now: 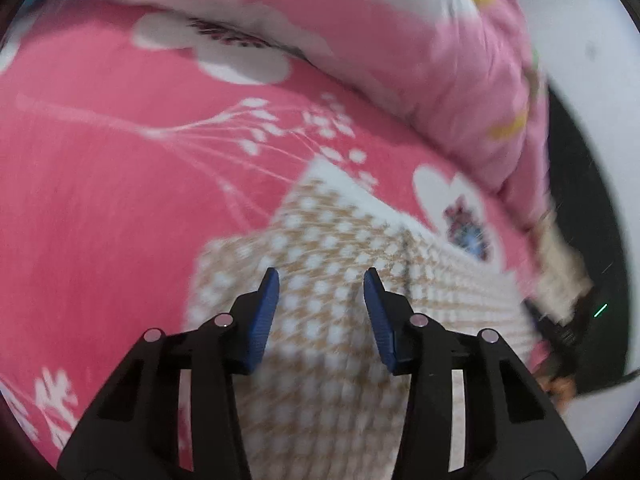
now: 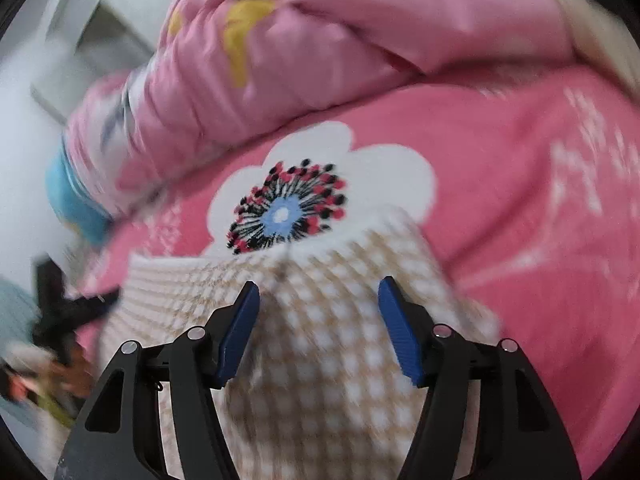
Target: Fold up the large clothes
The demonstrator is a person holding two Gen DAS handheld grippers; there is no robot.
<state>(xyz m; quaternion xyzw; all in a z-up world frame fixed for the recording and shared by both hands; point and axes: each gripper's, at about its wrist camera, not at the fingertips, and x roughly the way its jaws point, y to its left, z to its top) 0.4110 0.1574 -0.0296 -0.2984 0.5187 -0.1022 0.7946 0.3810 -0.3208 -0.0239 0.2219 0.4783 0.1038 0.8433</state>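
Observation:
A tan and white checked garment (image 1: 328, 248) lies folded on a pink flowered bedsheet (image 1: 100, 200). In the left wrist view my left gripper (image 1: 321, 276) is open above the garment, its blue pads apart with nothing between them. In the right wrist view the same garment (image 2: 332, 360) fills the lower middle. My right gripper (image 2: 319, 288) is open over it, near its far edge, and holds nothing. Both views are blurred.
A bunched light pink quilt (image 1: 480, 92) lies along the far side of the bed; it also shows in the right wrist view (image 2: 304, 52). A large white flower print (image 2: 320, 184) is on the sheet just beyond the garment. Dark objects (image 1: 568, 332) sit past the bed edge.

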